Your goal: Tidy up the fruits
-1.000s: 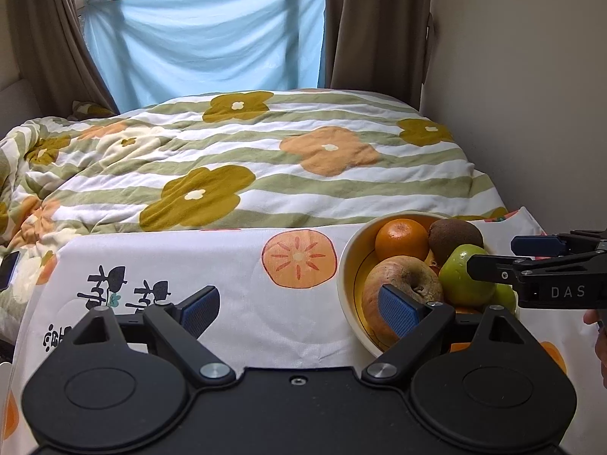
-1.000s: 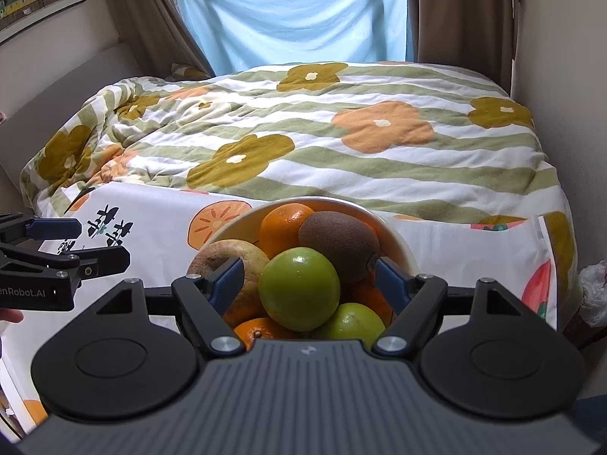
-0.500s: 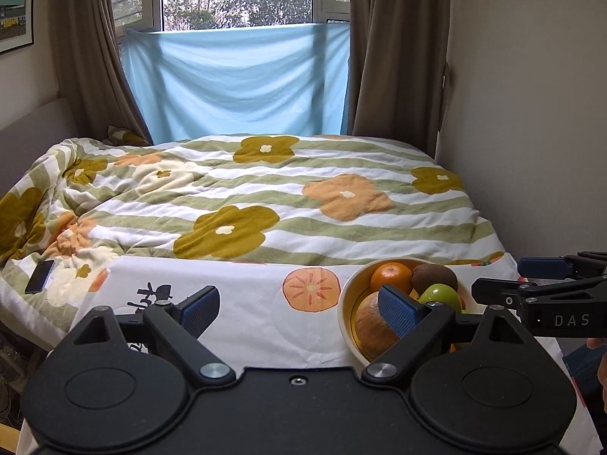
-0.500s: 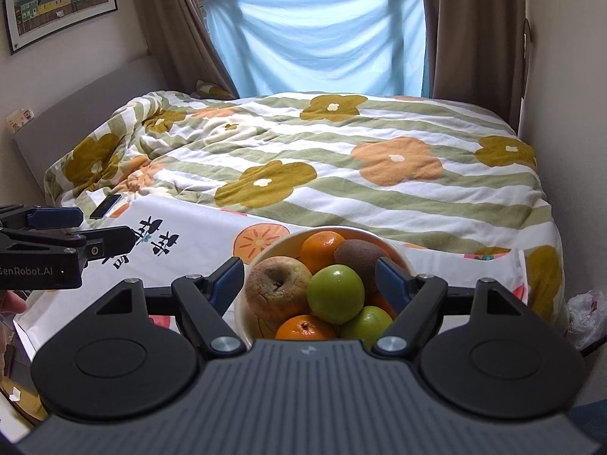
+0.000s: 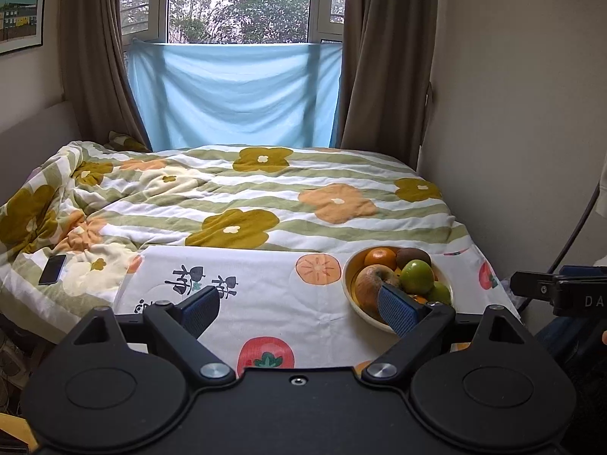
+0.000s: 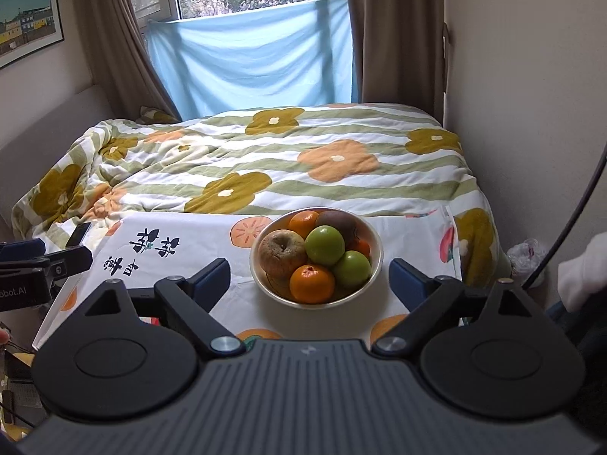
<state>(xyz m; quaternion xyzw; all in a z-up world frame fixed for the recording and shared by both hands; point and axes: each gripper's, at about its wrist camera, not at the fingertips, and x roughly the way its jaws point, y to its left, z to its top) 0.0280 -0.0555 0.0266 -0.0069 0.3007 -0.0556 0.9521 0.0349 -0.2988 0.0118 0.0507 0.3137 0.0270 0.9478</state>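
A cream bowl [image 6: 373,240] stands on the fruit-print cloth [image 6: 197,239] at the foot of the bed. It holds a brownish apple [image 6: 281,252], two green apples, oranges [image 6: 312,282] and a kiwi [image 6: 337,221]. My right gripper [image 6: 309,282] hangs well back from and above the bowl, its jaws opening wide with nothing between them. My left gripper [image 5: 301,309] is open and empty over the cloth, left of the bowl [image 5: 351,284]. Its right fingertip [image 5: 396,309] overlaps the bowl's near rim in the left wrist view. The right gripper shows at that view's right edge.
A flowered duvet [image 5: 265,197] covers the bed behind the cloth. A dark phone [image 5: 53,269] lies on the duvet at the left. The wall runs close along the bed's right side. A plastic bag [image 6: 527,256] sits on the floor at the right. Curtains and a blue sheet hang at the window.
Both grippers have pulled back and risen away from the bowl, so the fruit looks smaller and more of the room shows. The right gripper's fingers have spread wider.
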